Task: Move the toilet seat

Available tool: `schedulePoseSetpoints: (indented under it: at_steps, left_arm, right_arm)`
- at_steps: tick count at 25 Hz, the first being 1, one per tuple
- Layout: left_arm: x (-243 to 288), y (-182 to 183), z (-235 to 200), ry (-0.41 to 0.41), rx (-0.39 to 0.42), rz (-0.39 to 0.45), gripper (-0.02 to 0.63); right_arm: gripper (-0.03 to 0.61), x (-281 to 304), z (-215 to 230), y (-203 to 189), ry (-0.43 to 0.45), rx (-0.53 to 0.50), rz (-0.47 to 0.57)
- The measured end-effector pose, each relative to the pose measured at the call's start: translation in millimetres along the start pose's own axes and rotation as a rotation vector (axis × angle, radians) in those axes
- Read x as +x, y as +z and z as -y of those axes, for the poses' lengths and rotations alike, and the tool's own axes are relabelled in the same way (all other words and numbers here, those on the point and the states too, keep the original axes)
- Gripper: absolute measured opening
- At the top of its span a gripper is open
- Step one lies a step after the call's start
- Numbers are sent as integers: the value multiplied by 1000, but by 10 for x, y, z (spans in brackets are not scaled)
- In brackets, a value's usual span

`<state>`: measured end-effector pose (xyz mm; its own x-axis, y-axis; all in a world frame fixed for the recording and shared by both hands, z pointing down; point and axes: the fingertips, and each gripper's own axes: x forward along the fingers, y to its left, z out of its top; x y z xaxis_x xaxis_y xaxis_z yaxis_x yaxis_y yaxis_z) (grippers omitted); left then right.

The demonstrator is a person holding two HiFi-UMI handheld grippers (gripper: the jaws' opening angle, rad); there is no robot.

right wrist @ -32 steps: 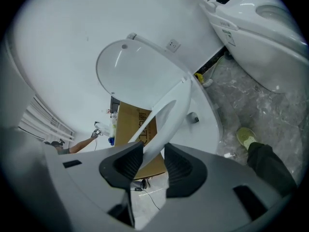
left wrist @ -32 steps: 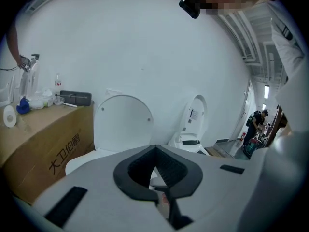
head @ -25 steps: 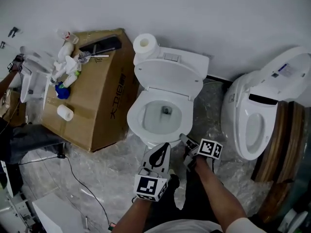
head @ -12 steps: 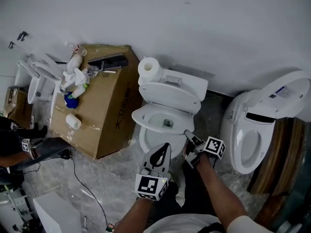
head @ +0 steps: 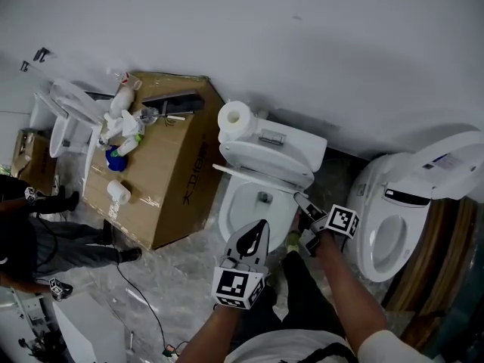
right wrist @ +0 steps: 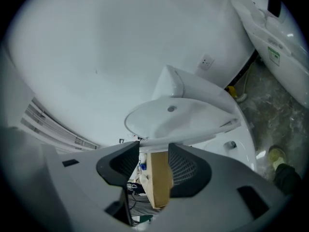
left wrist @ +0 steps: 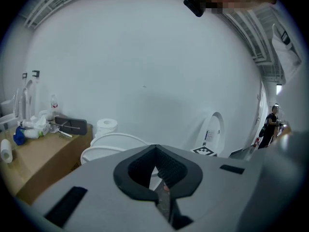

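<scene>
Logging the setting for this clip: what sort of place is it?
Probably a mock-up or storeroom for bathroom fittings, not a working bathroom. A toilet stands close to a second toilet along a bare wall, and a big cardboard box beside them holds bottles.

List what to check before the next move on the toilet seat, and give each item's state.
1. Right gripper free of the seat: jaws apart, have just been opening, nothing between them: ok.
2. Left gripper empty: jaws together, nothing held: ok.
3. Toilet seat lifted off the bowl: tilted above it: ok.
4. Seat resting firmly against the tank: cannot tell.
5. Toilet paper roll on the tank, clear of the seat: cannot tell.
</scene>
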<state>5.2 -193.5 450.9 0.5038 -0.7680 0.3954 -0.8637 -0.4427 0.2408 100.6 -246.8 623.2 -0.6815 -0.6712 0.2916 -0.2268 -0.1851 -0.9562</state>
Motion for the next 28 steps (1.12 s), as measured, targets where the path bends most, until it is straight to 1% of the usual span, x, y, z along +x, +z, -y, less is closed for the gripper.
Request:
schedulePoseSetpoints:
  at_steps: [2, 4, 7, 9, 12, 18, 22, 26, 28]
  left_arm:
    - [63, -8, 10, 2, -15, -6, 3]
    - [101, -2, 15, 4, -21, -11, 3]
    - [135, 26, -18, 11, -41, -16, 3]
    - [143, 48, -72, 23, -62, -14, 3]
    - [146, 69, -136, 37, -76, -8, 3]
    - [135, 59, -262, 63, -120, -7, 3]
    - [115, 47, -294, 65, -131, -4, 3]
    - [90, 72, -312, 64, -133, 5, 3]
    - [62, 73, -314, 62, -134, 11, 3]
  right_arm:
    - [181, 41, -2, 81, -17, -51, -16]
    - [179, 77, 14, 145, -64, -140, -34]
    - [135, 122, 50, 239, -142, -260, -51]
    - [114, 169, 56, 297, -178, -314, -55]
    - [109, 258, 42, 352, -217, -378, -64]
    - [94, 356, 20, 455, -265, -440, -55]
    - [56, 352, 56, 466, -287, -467, -81]
    - [51, 380, 79, 451, -295, -488, -99]
    - [51, 415, 75, 385, -284, -509, -132]
